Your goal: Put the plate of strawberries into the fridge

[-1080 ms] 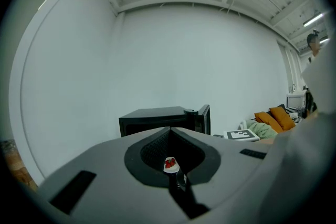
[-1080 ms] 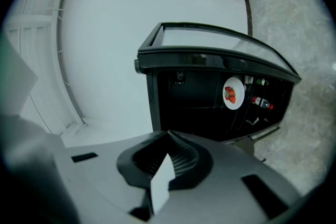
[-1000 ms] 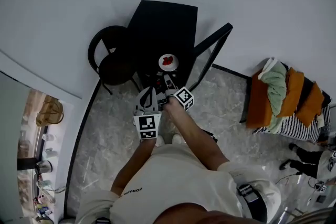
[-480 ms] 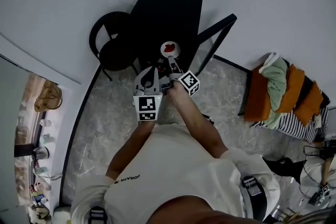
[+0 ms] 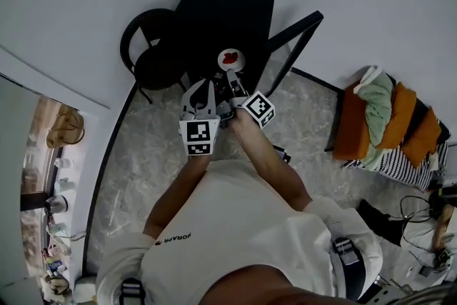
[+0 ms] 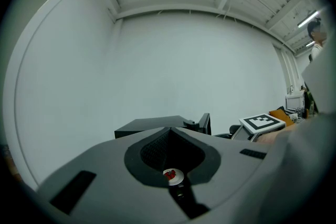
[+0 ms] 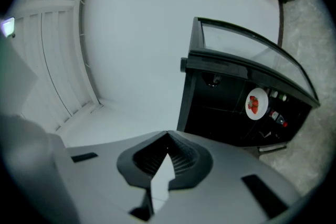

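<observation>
One plate [image 7: 258, 113] sitting in open fridge [image 5: 221, 11]; strawberries [image 7: 253, 103] too tiny to count. Squeezing shut, empty: left claw [image 6: 169, 131], right claw [image 7: 168, 138].

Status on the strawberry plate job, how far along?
Done, it seems: the plate of strawberries sits inside the open fridge, clear of both claws. In hand: nothing; the right claw and left claw are shut and empty. Left: closing the fridge door, which stands open.
</observation>
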